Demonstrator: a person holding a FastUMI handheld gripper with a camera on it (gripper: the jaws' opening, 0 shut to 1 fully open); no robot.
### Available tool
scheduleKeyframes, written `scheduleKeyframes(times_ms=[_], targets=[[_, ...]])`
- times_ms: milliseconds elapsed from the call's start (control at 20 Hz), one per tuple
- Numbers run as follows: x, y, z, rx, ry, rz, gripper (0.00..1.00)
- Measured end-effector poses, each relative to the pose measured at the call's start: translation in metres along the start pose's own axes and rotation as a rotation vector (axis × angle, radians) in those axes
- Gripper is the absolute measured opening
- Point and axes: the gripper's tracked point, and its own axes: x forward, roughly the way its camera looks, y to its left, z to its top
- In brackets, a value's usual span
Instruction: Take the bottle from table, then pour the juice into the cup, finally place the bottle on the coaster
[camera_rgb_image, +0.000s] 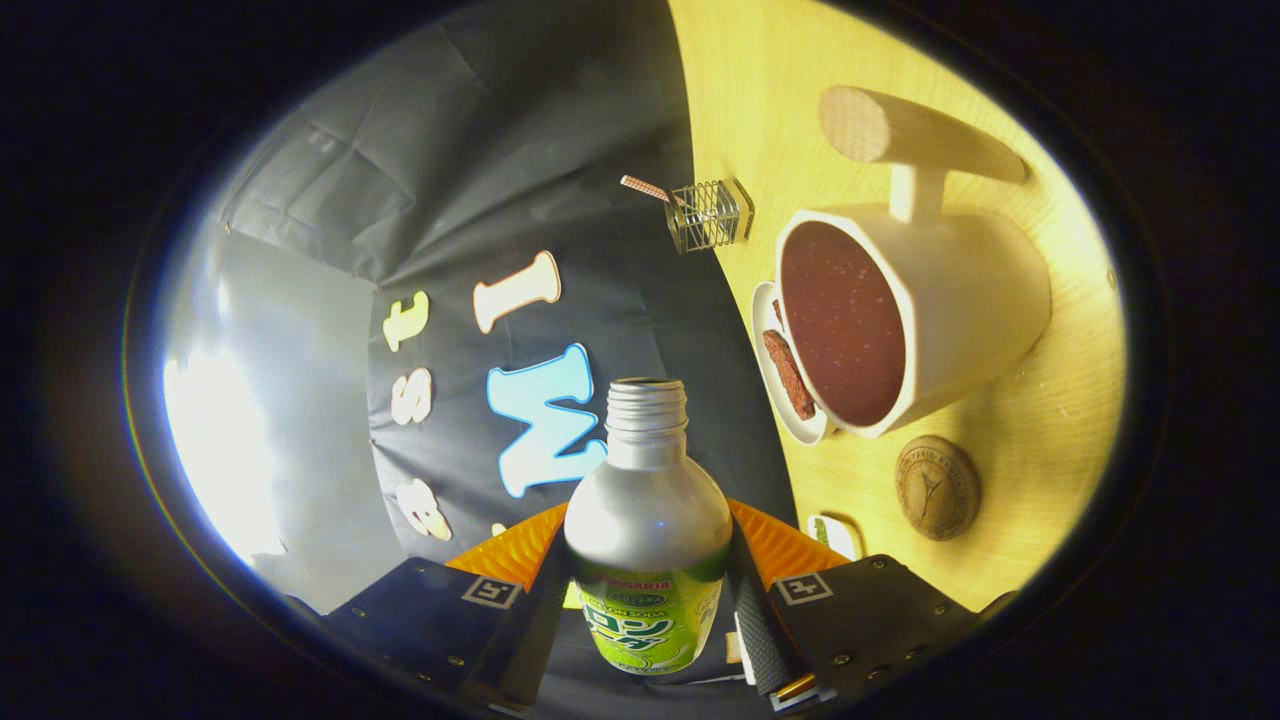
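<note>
The gripper (648, 590) is clamping the smooth metal bottle (647, 520) between both fingers, its threaded mouth open. Beyond, the white cup (960, 300) is standing near the wooden table's edge (740, 300), with the round coaster (937, 487) just beside it.

The claw (650, 585) is built from two flat dark plates, seen at 7 and 5 o'clock of the view. Each plate is fastened with small bright screws along its edges, and a square black-and-white marker (491, 591) is fixed near the inner corner of each. Ribbed, ridged surfaces are seen on the fingers (765, 630), the one at 5 o'clock being finely grooved along its length, with a small brass-toned fitting and a pale block at its base.
</note>
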Motion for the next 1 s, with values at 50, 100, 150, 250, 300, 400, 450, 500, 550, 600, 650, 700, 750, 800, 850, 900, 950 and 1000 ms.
scheduleKeyframes(times_ms=[50, 100, 150, 250, 300, 400, 450, 500, 550, 600, 650, 700, 750, 800, 850, 900, 950, 1000], targets=[[-0.001, -0.001, -0.001, -0.019, 0.003, -0.006, 0.77], [-0.001, -0.003, -0.001, -0.040, 0.007, -0.014, 0.77], [0.000, -0.004, -0.002, -0.066, 0.012, -0.025, 0.77], [0.002, -0.009, -0.005, -0.144, 0.028, -0.048, 0.77], [0.000, -0.004, -0.003, -0.185, 0.036, -0.057, 0.77], [-0.001, -0.002, -0.005, -0.240, 0.047, -0.067, 0.77], [-0.001, -0.001, -0.005, -0.263, 0.051, -0.073, 0.77], [-0.001, 0.000, -0.004, -0.290, 0.055, -0.078, 0.77], [-0.001, 0.002, -0.002, -0.324, 0.053, -0.083, 0.77], [-0.001, 0.002, -0.001, -0.365, 0.056, -0.093, 0.77], [-0.002, 0.003, 0.001, -0.408, 0.056, -0.101, 0.77], [-0.003, 0.006, 0.003, -0.445, 0.057, -0.107, 0.77], [-0.003, 0.009, 0.003, -0.482, 0.061, -0.110, 0.77], [-0.003, 0.011, 0.001, -0.525, 0.066, -0.119, 0.77], [-0.003, 0.011, 0.001, -0.580, 0.071, -0.132, 0.77], [-0.005, 0.010, 0.002, -0.645, 0.074, -0.151, 0.77], [-0.006, 0.010, 0.003, -0.714, 0.078, -0.170, 0.77], [-0.007, 0.010, 0.005, -0.775, 0.075, -0.185, 0.77]])
